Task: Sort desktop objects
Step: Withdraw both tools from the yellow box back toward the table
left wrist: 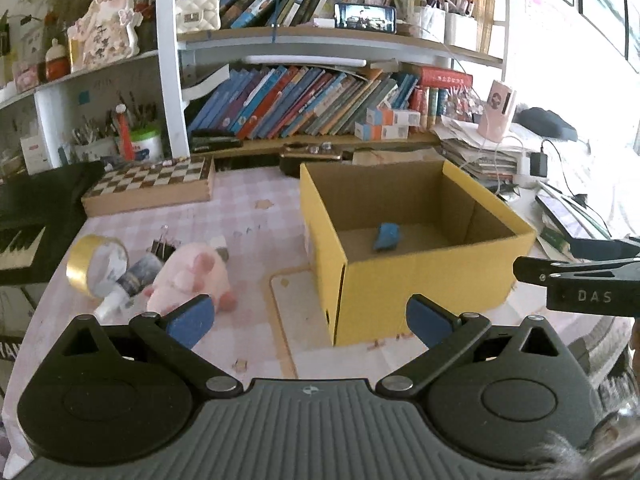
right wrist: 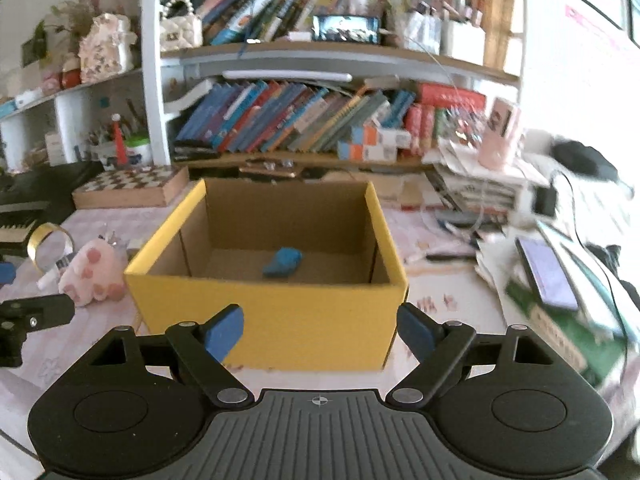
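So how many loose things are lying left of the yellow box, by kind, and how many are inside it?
Pink plush toy: 1
Gold tape roll: 1
Small bottle: 1
Binder clips: cannot count
Blue object in yellow box: 1
Total: 4 counted

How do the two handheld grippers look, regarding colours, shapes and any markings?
Both look alike. The left gripper and the right gripper each have a grey ribbed body with a small crosshair mark, two round black discs, black link arms with silver rivets, and blue pads on the fingers. In the left wrist view, white letters "DAS" show on the right gripper's side.
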{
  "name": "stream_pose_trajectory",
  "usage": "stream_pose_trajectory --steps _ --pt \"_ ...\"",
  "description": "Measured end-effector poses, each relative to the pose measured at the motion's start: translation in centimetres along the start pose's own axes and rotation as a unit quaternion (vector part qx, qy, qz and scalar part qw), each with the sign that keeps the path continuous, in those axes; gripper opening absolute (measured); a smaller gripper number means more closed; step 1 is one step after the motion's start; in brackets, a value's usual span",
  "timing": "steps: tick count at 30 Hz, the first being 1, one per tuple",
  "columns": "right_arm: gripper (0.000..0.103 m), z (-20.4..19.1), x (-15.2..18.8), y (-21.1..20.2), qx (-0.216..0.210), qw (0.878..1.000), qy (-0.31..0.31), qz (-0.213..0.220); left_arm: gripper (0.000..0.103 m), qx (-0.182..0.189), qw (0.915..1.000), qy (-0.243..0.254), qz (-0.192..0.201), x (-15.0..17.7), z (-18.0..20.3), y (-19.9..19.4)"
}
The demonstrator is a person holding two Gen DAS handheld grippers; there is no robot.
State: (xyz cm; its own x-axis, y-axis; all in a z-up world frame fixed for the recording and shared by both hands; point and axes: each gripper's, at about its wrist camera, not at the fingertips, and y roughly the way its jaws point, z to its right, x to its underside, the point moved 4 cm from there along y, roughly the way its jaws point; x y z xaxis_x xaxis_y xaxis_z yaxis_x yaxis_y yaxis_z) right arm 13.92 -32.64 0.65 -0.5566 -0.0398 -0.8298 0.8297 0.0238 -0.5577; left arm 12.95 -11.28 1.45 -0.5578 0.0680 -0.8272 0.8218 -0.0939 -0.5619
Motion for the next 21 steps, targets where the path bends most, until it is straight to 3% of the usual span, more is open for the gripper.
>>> stream_pose_trajectory --steps 9,21 --pt "0.086 -3.8 4.0 -3.6 0.041 0.998 0.049 0.003 0.103 -0.010 0.9999 -0.002 0.005 3.8 -2.4 -3.4" --pt "0.086 -8.8 8.1 -6.3 0.037 0.997 0.065 -0.034 0.103 -0.007 0.9995 0.003 -0.029 8.2 -5.8 -5.8"
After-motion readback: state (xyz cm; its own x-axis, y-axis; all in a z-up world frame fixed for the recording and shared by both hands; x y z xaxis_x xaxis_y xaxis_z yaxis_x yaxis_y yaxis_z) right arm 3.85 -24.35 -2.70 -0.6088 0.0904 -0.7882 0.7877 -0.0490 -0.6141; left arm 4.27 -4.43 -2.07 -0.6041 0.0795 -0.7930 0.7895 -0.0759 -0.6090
